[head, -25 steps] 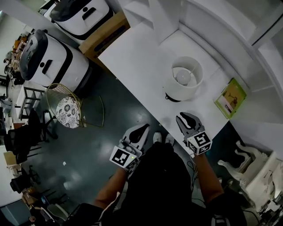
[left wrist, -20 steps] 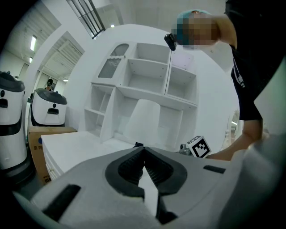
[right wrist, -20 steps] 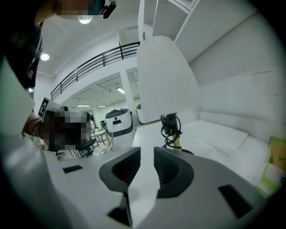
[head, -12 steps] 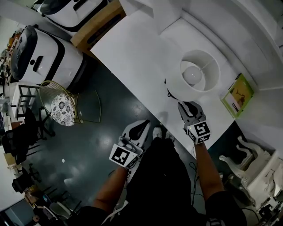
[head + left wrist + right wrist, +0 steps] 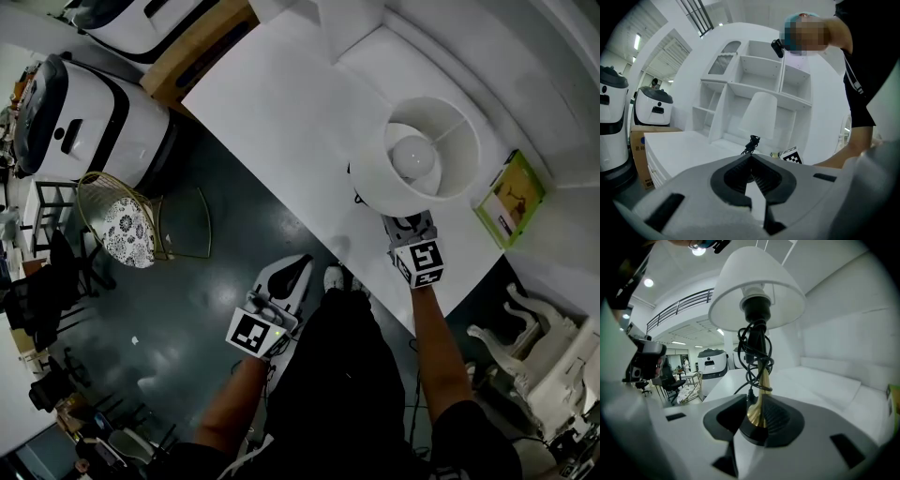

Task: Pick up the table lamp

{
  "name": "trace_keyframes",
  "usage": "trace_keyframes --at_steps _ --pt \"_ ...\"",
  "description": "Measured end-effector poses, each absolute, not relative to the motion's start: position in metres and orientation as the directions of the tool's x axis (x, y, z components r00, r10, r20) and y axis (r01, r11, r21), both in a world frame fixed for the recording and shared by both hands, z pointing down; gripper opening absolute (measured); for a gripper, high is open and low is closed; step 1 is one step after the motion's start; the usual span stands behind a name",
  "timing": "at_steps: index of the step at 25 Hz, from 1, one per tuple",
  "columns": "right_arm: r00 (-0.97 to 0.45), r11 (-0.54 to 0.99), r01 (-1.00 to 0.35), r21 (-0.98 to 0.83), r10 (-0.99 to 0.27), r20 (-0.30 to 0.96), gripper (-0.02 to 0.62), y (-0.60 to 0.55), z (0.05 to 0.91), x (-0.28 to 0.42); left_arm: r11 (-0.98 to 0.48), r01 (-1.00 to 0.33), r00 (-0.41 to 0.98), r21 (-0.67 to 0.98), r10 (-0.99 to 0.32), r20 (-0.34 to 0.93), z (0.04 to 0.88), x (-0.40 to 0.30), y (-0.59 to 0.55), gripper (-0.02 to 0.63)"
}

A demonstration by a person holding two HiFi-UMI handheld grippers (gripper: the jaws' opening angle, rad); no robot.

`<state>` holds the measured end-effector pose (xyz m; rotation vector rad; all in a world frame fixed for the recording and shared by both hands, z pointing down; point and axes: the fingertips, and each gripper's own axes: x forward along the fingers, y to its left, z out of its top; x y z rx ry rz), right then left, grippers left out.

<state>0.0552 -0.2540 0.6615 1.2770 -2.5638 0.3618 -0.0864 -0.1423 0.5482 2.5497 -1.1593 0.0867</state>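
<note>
Our right gripper [image 5: 754,398] has come in low beneath the white shade of the table lamp [image 5: 417,159], which stands near the front edge of the table [image 5: 272,103]. Its jaws have just been opening to a narrow slit around the brass stem [image 5: 756,411], not yet pinching it, we judge, so the grasp seems about to begin. Our left gripper [image 5: 298,265], jaws pressed together and empty, hangs off that edge, and upward room looks clear, a green booklet [image 5: 511,197] lying near.

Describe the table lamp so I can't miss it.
On the white table, at the end by the green booklet, stands the table lamp. It alone has a white shade, with black cord wound round a brass stem.
</note>
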Motion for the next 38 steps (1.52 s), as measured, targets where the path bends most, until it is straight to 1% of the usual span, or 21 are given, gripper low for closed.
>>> trace_keyframes --at_steps 5,8,17,20,24,27,38 --pt "-0.575 0.573 -0.811 -0.119 -0.742 0.345 0.096 -0.261 0.67 0.058 -0.612 -0.737 0.671 0.288 -0.715 0.197 0.552 -0.084 -0.14 0.018" --pt "-0.576 0.573 -0.81 -0.122 -0.74 0.347 0.117 -0.265 0.671 0.056 -0.612 -0.735 0.672 0.292 -0.713 0.198 0.553 -0.083 -0.14 0.018" --pt "-0.569 0.57 -0.815 -0.109 -0.75 0.336 0.124 -0.272 0.671 0.053 -0.613 -0.735 0.673 0.289 -0.712 0.202 0.551 -0.083 -0.144 0.018" --pt "-0.584 0.575 -0.807 -0.135 -0.743 0.326 0.14 -0.27 0.671 0.052 -0.61 -0.736 0.672 0.295 -0.712 0.203 0.551 -0.082 -0.146 0.018" --pt "-0.576 0.572 -0.812 -0.119 -0.748 0.329 0.146 -0.272 0.671 0.052 -0.611 -0.733 0.675 0.298 -0.707 0.21 0.553 -0.08 -0.148 0.018" --pt "-0.559 0.556 -0.824 -0.114 -0.762 0.328 0.179 -0.278 0.671 0.053 -0.615 -0.729 0.679 0.299 -0.703 0.211 0.554 -0.077 -0.15 0.018" --pt "-0.589 0.585 -0.802 -0.12 -0.743 0.318 0.185 -0.295 0.673 0.041 -0.611 -0.732 0.677 0.302 -0.703 0.217 0.556 -0.076 -0.155 0.018"
